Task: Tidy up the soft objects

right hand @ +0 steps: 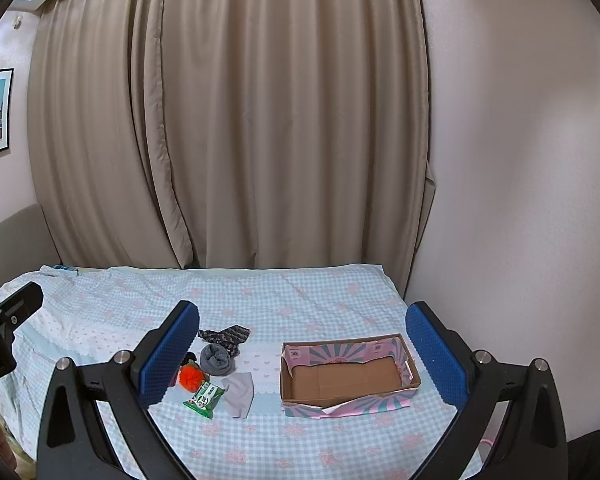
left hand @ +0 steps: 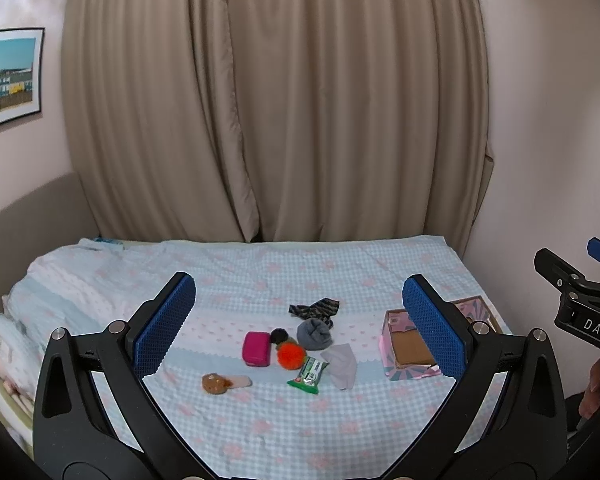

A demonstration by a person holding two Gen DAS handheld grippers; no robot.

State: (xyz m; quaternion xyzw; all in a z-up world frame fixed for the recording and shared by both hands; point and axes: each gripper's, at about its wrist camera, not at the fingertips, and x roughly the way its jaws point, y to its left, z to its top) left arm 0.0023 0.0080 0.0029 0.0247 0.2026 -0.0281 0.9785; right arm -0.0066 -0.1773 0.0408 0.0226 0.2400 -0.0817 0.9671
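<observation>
Small soft items lie in a cluster on the bed: a dark patterned cloth [left hand: 314,307] [right hand: 225,335], a rolled grey sock [left hand: 314,334] [right hand: 217,359], a pale grey cloth [left hand: 342,365] [right hand: 240,394], an orange pompom [left hand: 290,355] [right hand: 192,377], a black pompom [left hand: 279,335], a magenta case [left hand: 256,349], a green packet [left hand: 308,375] [right hand: 204,398] and a brown plush [left hand: 215,383]. An open, empty cardboard box [right hand: 350,376] [left hand: 410,346] sits to their right. My left gripper [left hand: 300,326] and right gripper [right hand: 302,354] hover open and empty above the bed.
The bed [left hand: 260,420] has a blue-and-pink checked sheet. Beige curtains [left hand: 276,100] hang behind it and a pink wall [right hand: 520,180] runs along the right. Folded bedding [left hand: 4,344] is piled at the left. A framed picture [left hand: 8,78] hangs on the left wall.
</observation>
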